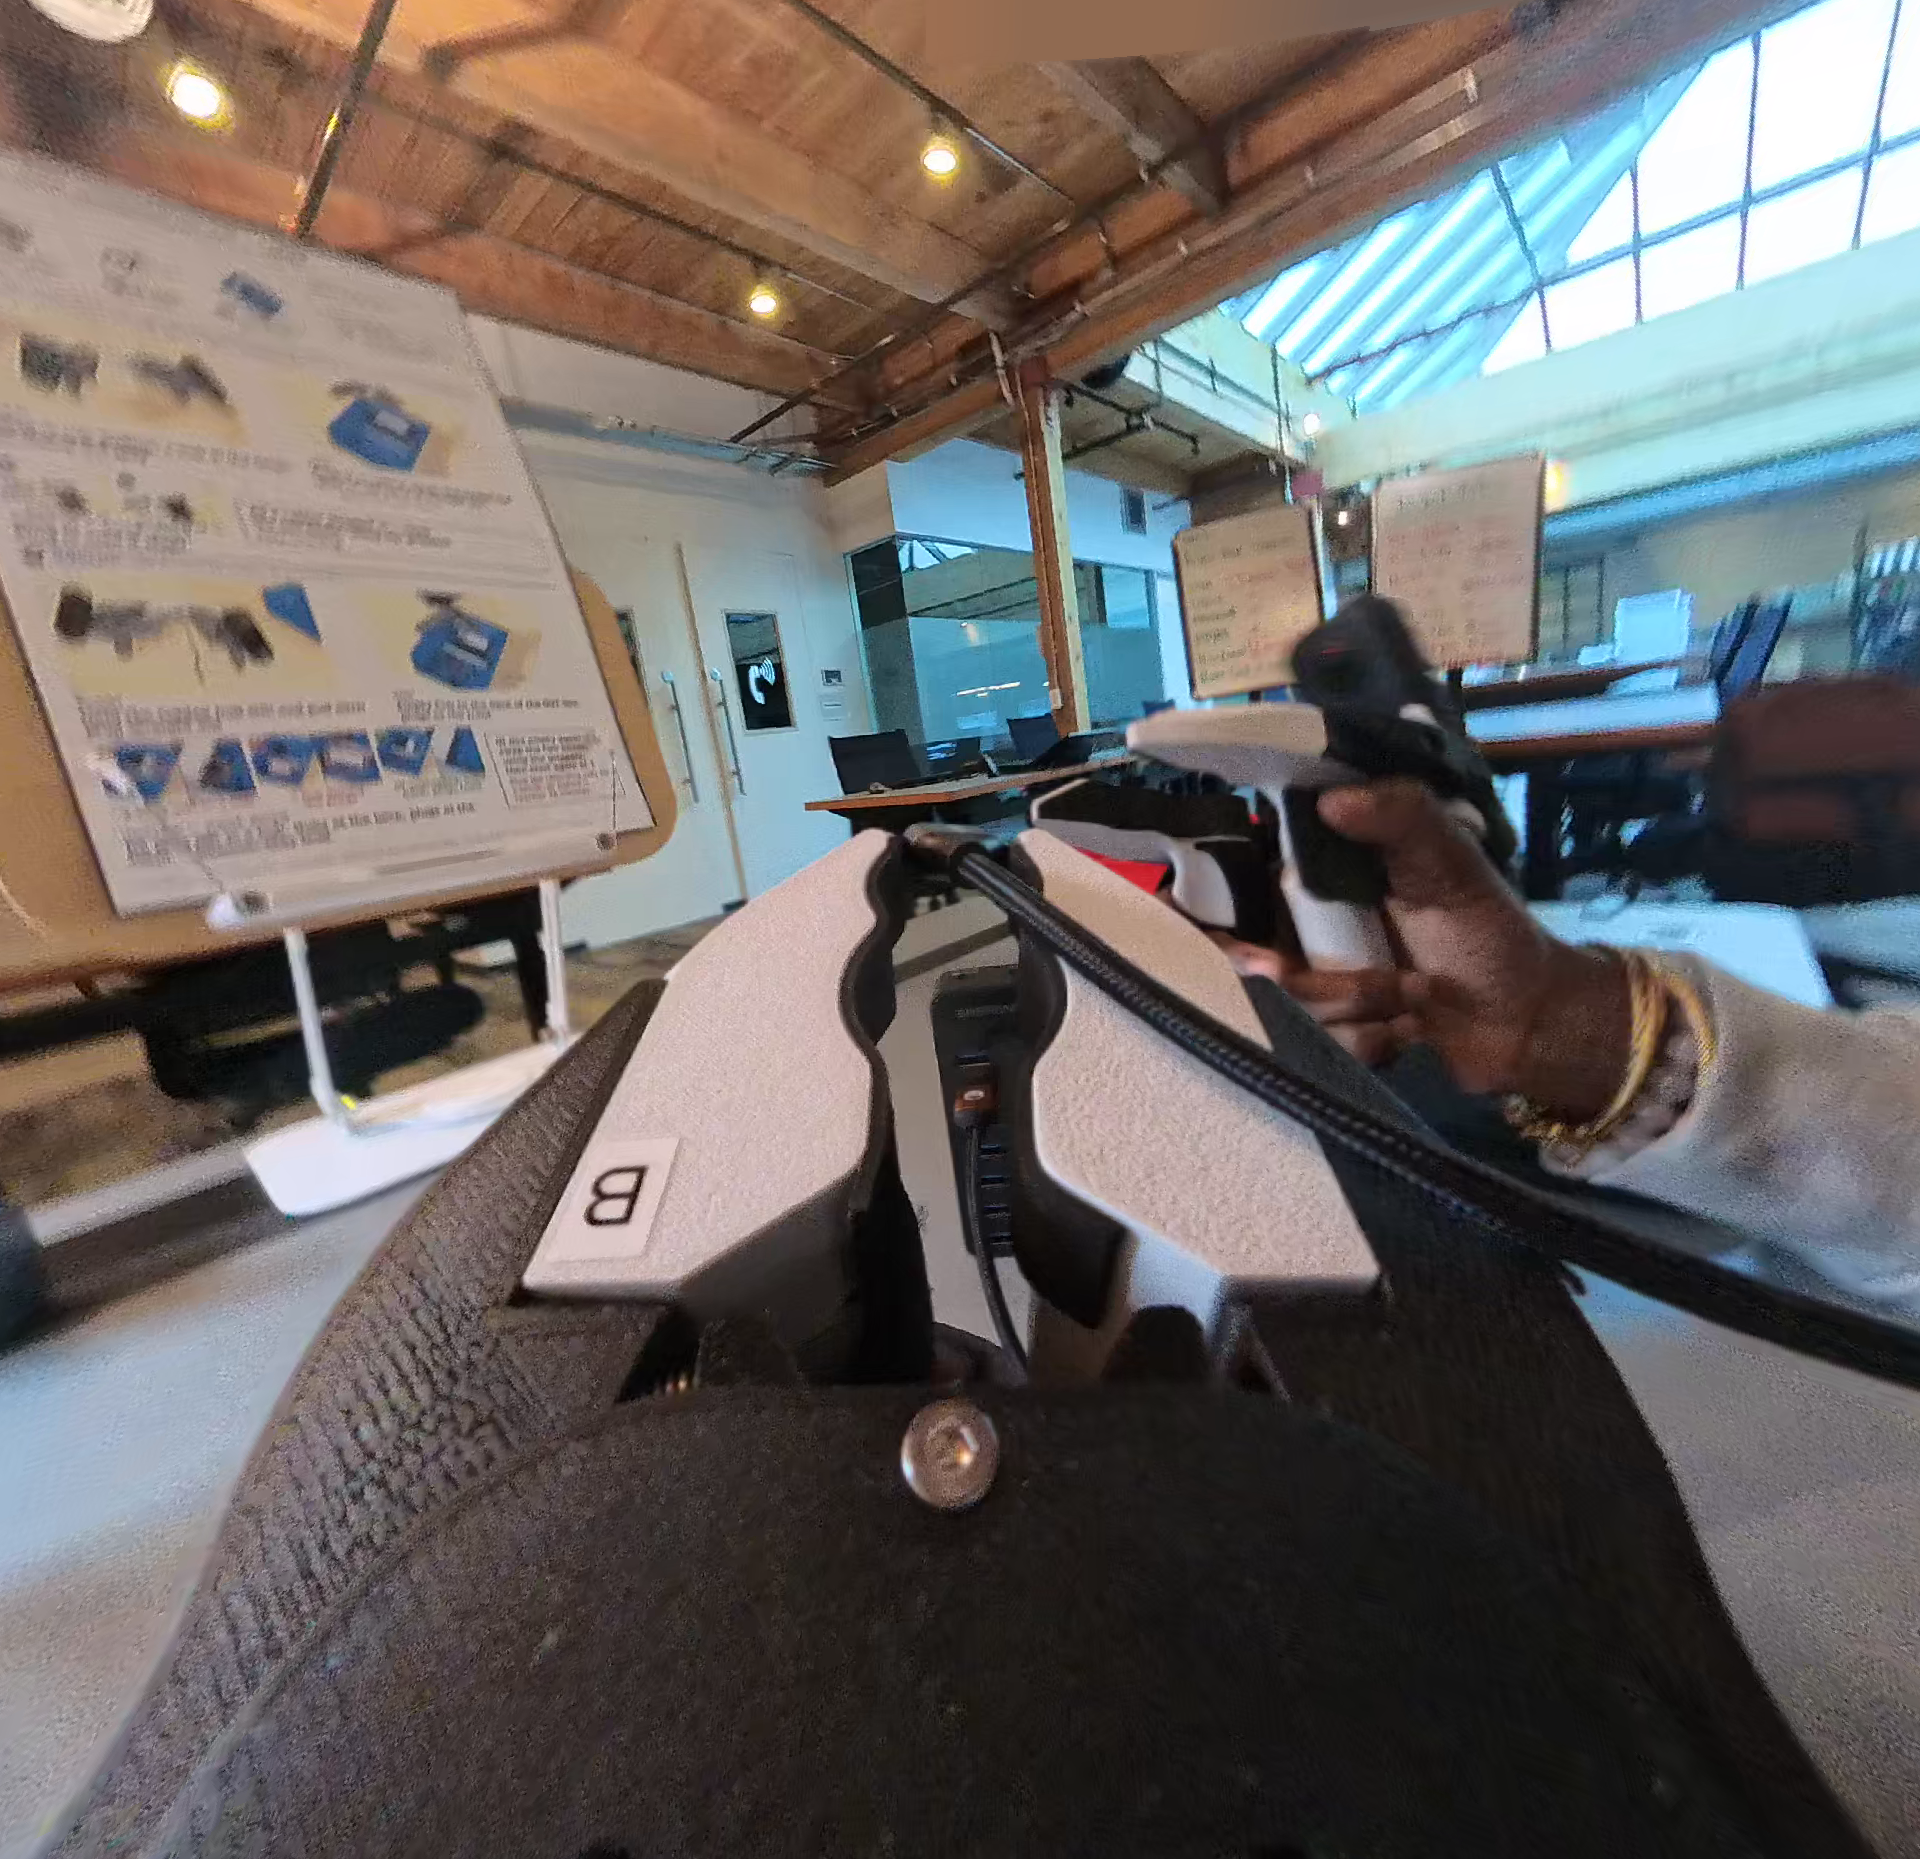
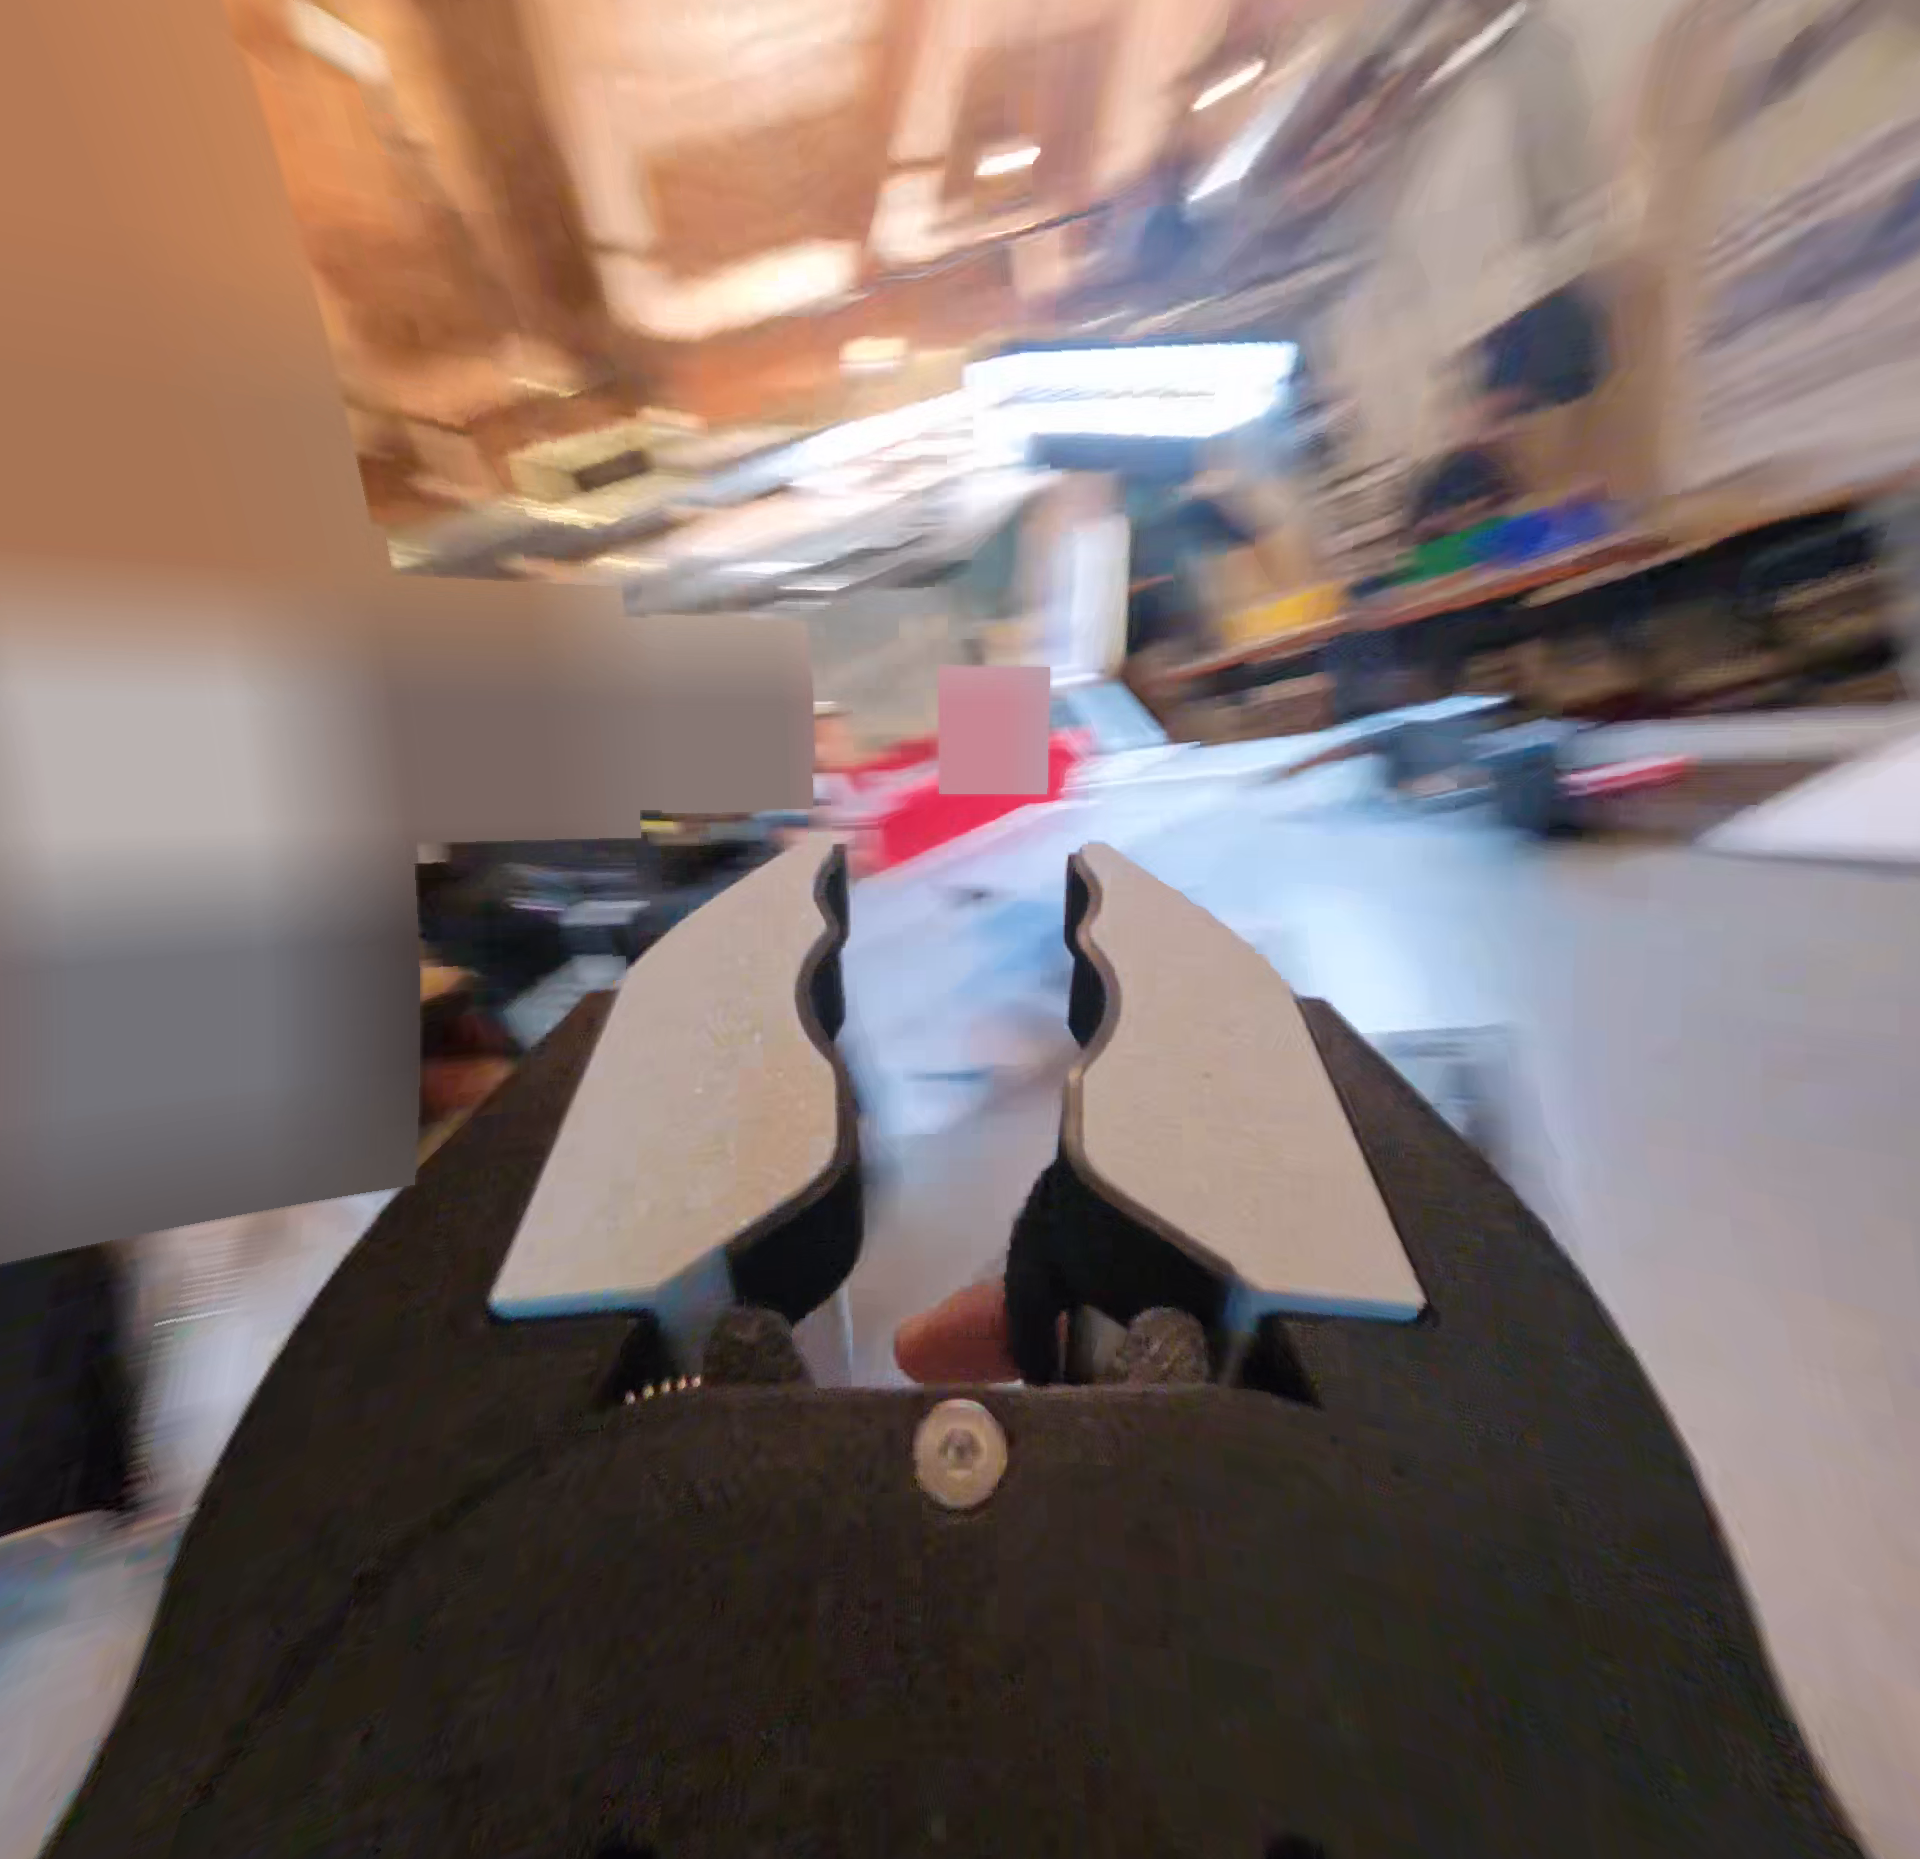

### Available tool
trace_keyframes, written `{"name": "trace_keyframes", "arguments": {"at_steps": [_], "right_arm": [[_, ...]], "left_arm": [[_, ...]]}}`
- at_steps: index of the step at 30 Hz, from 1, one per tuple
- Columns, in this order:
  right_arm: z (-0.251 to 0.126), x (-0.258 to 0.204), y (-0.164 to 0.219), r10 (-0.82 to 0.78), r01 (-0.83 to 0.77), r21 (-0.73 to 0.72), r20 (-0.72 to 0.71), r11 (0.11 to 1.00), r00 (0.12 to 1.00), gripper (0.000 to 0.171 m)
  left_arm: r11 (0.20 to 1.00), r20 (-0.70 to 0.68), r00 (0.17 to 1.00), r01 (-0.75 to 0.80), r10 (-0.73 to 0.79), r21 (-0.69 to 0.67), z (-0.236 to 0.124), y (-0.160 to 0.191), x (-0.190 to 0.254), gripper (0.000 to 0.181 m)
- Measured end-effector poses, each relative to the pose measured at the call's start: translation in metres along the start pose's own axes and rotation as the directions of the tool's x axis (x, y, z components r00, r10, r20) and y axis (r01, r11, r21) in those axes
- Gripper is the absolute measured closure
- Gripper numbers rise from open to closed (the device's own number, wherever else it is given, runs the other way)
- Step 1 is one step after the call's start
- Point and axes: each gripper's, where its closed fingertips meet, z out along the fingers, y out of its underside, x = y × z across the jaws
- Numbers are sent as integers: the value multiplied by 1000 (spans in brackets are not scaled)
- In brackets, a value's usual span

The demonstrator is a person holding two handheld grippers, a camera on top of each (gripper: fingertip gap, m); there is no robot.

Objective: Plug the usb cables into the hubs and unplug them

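In the left wrist view my left gripper (image 1: 951, 848) is shut on the plug end of a black braided USB cable (image 1: 1195, 1030), which trails over the right finger toward the lower right. Below, between the fingers, a black USB hub (image 1: 977, 999) lies on the white table with a thin cable's brown plug (image 1: 971, 1097) in one of its ports. The right gripper (image 1: 1226, 749), held by a hand (image 1: 1475, 957), is raised off to the right. In the blurred right wrist view my right gripper (image 2: 956, 864) is open and empty above the table.
An instruction board on a white stand (image 1: 270, 562) stands at the left beyond the table edge. The white table (image 1: 156, 1394) spreads below. Desks and chairs (image 1: 935, 770) stand farther back. A red object (image 2: 935, 801) shows beyond the right gripper.
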Motion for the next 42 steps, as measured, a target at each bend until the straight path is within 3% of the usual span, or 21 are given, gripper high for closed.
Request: {"name": "trace_keyframes", "arguments": {"at_steps": [2,4,5,7,9,10,12,16,20,23,27,31,39,42], "right_arm": [[-24,40,-18,-305,301,-67,-331,951,893,124],[-42,68,-13,-490,404,-278,-468,871,735,115],[-44,78,1,-519,370,-377,-463,849,718,109],[-40,89,40,-485,236,-525,-409,818,773,103],[-39,101,67,-490,159,-624,-404,765,772,104],[-39,106,75,-527,165,-659,-399,734,750,108],[-35,110,82,-570,189,-685,-387,704,725,139],[-27,104,75,-545,220,-622,-397,751,738,144],[-14,72,46,-298,169,-355,-347,919,889,144],[-9,47,26,-124,85,-182,-216,980,969,144],[-5,25,9,117,-117,1,-36,993,992,144],[2,16,8,253,-255,73,43,964,967,144],[18,6,25,-7,10,28,-87,1000,996,144],[19,2,26,-111,114,17,-118,993,987,144]], "left_arm": [[990,12,990,141,-141,15,-2,0,-11,163],[952,15,953,303,-304,34,-4,1,-22,163],[921,2,921,389,-390,31,-4,4,-25,163],[861,-36,860,509,-509,-3,-3,11,-25,163],[870,-53,868,493,-494,-32,-1,13,-19,163],[890,-58,888,453,-455,-46,0,13,-15,163],[907,-63,905,417,-421,-65,1,14,-10,163],[896,-71,893,444,-445,-24,-2,9,-14,163],[907,-101,904,420,-416,23,-4,-1,-11,163],[925,-74,924,378,-375,30,-4,-1,-13,163],[983,-46,982,181,-182,-16,-1,3,-2,163],[995,-37,997,-73,71,-73,4,11,13,163],[923,-19,937,-347,349,-168,8,25,21,163],[905,-18,923,-381,385,-191,9,29,24,163]]}}
